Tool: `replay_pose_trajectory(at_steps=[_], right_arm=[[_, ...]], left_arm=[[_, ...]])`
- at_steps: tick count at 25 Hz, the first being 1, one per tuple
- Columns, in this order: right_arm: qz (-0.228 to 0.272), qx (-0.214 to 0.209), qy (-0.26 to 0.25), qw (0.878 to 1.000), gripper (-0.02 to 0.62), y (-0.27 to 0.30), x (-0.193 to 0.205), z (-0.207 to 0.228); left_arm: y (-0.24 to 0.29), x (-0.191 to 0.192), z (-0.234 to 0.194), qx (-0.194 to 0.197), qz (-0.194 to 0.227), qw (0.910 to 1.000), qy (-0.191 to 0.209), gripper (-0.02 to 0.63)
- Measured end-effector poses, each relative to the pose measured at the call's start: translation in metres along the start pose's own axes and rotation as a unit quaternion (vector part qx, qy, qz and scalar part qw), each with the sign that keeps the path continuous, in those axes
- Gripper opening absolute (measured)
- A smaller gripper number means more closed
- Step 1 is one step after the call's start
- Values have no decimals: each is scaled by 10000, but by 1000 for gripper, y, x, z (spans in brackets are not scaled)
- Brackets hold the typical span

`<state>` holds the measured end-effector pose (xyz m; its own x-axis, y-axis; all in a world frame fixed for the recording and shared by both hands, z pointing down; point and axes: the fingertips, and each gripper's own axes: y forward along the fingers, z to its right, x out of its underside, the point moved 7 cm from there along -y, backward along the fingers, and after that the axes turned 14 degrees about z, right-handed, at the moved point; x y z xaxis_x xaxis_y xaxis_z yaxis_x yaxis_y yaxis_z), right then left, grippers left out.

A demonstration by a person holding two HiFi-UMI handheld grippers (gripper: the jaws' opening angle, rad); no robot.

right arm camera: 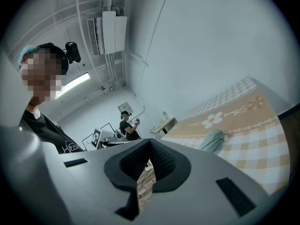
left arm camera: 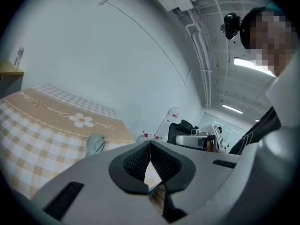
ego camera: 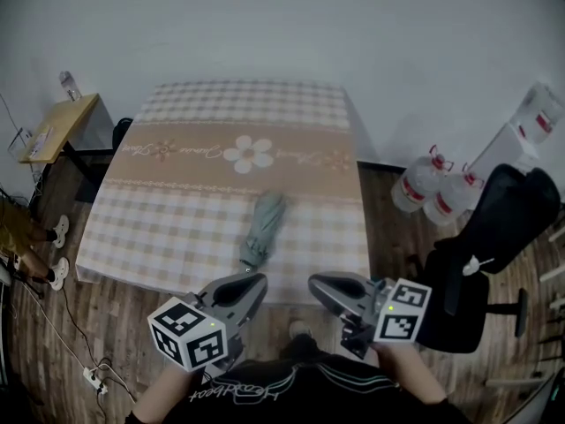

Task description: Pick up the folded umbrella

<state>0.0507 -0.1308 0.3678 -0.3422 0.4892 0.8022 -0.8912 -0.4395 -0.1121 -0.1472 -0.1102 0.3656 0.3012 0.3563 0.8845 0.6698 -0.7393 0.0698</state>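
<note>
The folded grey-green umbrella (ego camera: 261, 230) lies on the checked tablecloth (ego camera: 177, 228), near the table's front edge and just below the flower print. My left gripper (ego camera: 253, 283) is shut and empty, in front of the table edge below the umbrella's handle end. My right gripper (ego camera: 316, 283) is also shut and empty, a little right of it. In the left gripper view the umbrella (left arm camera: 95, 144) shows left of the closed jaws of the left gripper (left arm camera: 150, 146). In the right gripper view the umbrella (right arm camera: 212, 141) lies right of the closed jaws of the right gripper (right arm camera: 150, 145).
A black office chair (ego camera: 494, 237) stands at the right with large water bottles (ego camera: 433, 184) behind it. A small wooden side table (ego camera: 62, 126) is at the left, shoes (ego camera: 57, 272) and a power strip (ego camera: 93, 378) on the floor. Another person (right arm camera: 126, 125) stands far off.
</note>
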Motion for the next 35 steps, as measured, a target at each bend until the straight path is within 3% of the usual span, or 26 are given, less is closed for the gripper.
replay_pose_trajectory(at_steps=[8,15,22,29,35], right_arm=[[-78,-141,120,9998,9,10,-41,64],[-271,-157,365,9988,11,17,-51,115],[-384,-175,626,9971,11,28,-52,153],[-456,-71,775,9959,11,28,-47,180],[-491,27,877,9949,11,25,-46,196]], left_arm=[[58,-8,-33,-616,-115,9979,176,-2],[87,-4,-70,-1220,-357,9915,263,5],[107,15,-107,-1661,-827,9823,260,135],[124,51,-143,-1978,-1655,9633,740,259],[135,82,-170,-2195,-2185,9459,968,285]])
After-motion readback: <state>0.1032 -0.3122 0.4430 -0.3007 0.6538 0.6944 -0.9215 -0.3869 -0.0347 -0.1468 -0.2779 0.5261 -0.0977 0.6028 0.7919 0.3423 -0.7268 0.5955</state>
